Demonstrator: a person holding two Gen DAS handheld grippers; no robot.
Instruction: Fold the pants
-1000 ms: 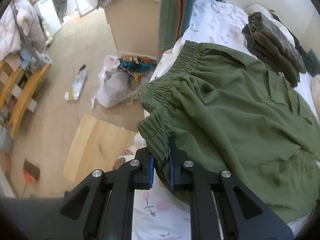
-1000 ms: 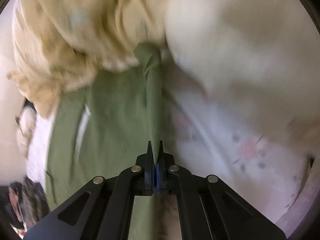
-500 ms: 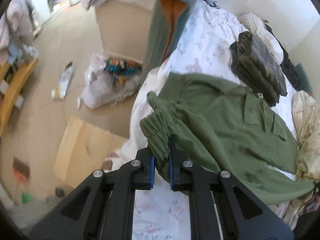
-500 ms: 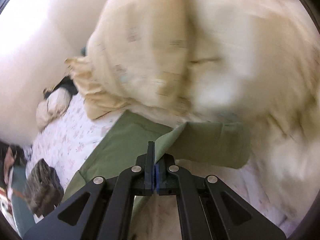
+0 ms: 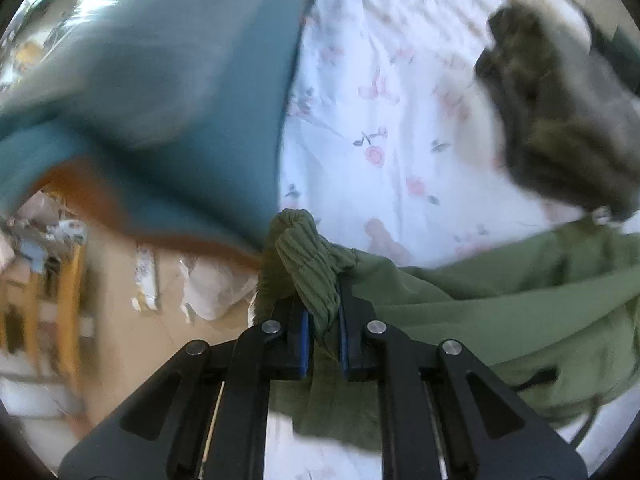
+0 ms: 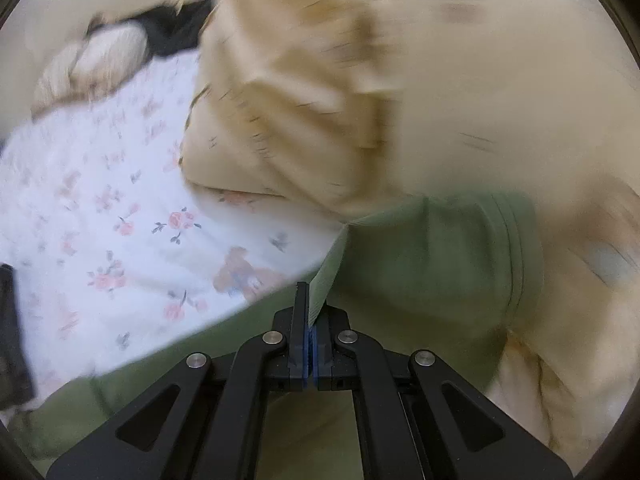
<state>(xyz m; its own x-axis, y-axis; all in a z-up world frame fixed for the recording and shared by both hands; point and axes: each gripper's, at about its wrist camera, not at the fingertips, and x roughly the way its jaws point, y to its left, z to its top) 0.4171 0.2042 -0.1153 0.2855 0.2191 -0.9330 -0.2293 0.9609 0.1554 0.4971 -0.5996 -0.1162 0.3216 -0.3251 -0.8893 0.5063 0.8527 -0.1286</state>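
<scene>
1. Two grippers, both clamped on the green pants (image 5: 500, 300). No free jaw on either side.
2. Left gripper (image 5: 323, 332): blue pads (image 5: 305, 334) pinch the gathered elastic waistband (image 5: 310, 264). Band bunches up in a ribbed lump above the tips, jaws nearly closed on it.
3. Right gripper (image 6: 313, 320): jaws fully together on a thin hemmed edge of the pants (image 6: 432, 256). Fabric fans out to the right from the tips; stitched hem (image 6: 516, 248) is visible there.
4. Pants location: on the bed, over the floral sheet (image 5: 392, 120). In left view the bulk trails right and down from the waistband, rumpled, not flat.
5. Left view bg: teal garment w/ orange lining (image 5: 168, 80) hangs at upper left, touching or just behind the waistband lump; can't tell which. Dark folded clothes pile (image 5: 560, 120) sits on the sheet at upper right, near the pants' far edge.
6. Right view bg: beige bedding (image 6: 340, 92) heaped above and right of the pants, floral sheet (image 6: 100, 208) to the left.
7. Both frames heavily motion-blurred; fine detail unreadable.
</scene>
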